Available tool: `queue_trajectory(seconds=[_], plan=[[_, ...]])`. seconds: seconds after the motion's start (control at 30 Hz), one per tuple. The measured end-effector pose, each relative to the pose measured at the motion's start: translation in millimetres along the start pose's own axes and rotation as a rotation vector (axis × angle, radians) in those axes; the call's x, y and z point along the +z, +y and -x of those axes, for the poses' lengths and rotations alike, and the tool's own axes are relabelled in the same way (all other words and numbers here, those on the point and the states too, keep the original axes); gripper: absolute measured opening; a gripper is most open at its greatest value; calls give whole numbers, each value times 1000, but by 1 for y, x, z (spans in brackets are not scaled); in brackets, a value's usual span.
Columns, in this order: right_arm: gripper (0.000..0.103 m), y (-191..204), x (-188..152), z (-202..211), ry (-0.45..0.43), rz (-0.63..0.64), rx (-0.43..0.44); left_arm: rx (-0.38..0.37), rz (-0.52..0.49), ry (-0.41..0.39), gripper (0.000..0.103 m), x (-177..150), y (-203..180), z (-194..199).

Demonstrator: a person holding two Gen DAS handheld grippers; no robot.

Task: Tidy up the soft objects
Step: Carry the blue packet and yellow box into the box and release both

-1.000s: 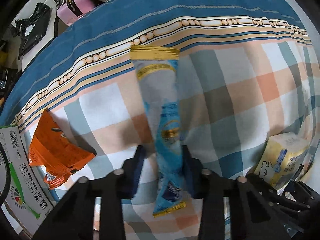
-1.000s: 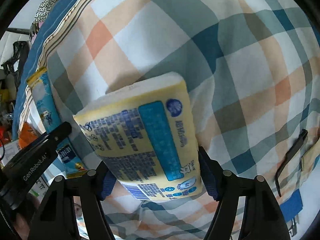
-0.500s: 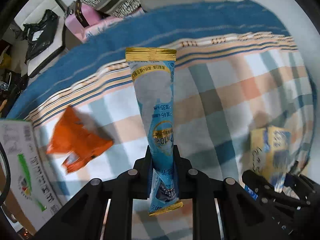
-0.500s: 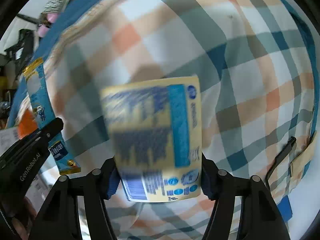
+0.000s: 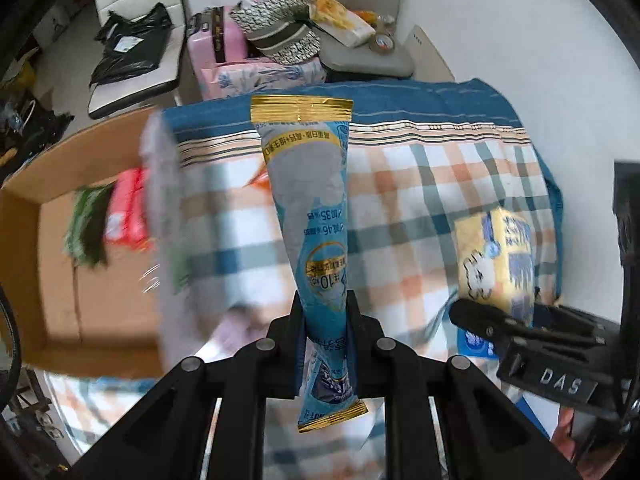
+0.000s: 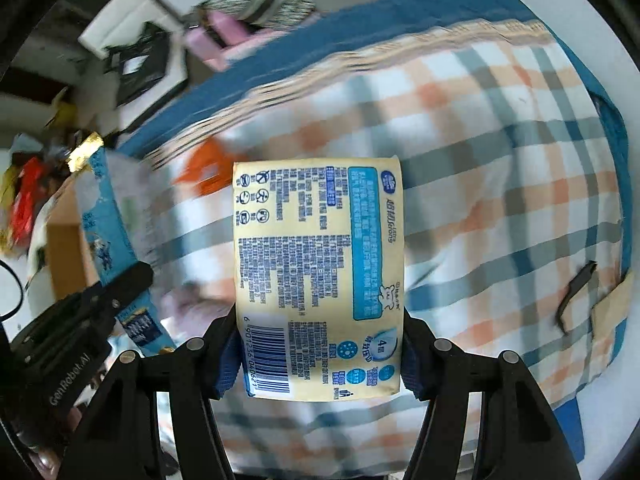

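My left gripper (image 5: 326, 320) is shut on a long blue snack pouch (image 5: 312, 208) with gold ends and holds it upright, high above the checked blanket (image 5: 420, 208). My right gripper (image 6: 320, 344) is shut on a yellow tissue pack (image 6: 320, 272), also lifted above the blanket (image 6: 500, 168). The tissue pack (image 5: 496, 256) shows at the right of the left wrist view, and the blue pouch (image 6: 104, 232) at the left of the right wrist view. An orange packet (image 6: 200, 172) lies on the blanket behind the pack.
An open cardboard box (image 5: 60, 264) stands at the left with red and green packets (image 5: 124, 208) inside. Beyond the blanket are a pink case (image 5: 216, 52), a chair with a black bag (image 5: 128, 44), and clutter. A black clip (image 6: 576, 288) lies at the blanket's right.
Both grippers have risen well above the blanket with their items. The left gripper closed on the blue pouch and lifted it; the cardboard box has come into view at the left.
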State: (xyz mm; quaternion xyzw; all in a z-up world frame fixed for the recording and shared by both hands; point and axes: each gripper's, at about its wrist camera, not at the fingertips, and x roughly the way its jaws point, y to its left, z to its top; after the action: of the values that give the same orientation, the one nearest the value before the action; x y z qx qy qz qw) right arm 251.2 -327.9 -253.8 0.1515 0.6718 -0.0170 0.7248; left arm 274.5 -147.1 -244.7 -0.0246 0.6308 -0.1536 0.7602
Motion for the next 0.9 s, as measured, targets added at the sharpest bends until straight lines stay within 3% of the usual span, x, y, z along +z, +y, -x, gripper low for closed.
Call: queue_trajectory(seconds=[0.27,0.47,0.73,0.9], plan=[[66,139,-54,13,-18,140,67,56,58,-71,14,-55,104,71],[66,226,-87,11,-19,238,72,108,106,-124,14,-72,168,106],[66,294,-94,-2,-22,303,45,134,153,-149,14,-66,230,119],[66,308,-73,-24,-19,287,-2,136,201,-89,14,-40,275,92]])
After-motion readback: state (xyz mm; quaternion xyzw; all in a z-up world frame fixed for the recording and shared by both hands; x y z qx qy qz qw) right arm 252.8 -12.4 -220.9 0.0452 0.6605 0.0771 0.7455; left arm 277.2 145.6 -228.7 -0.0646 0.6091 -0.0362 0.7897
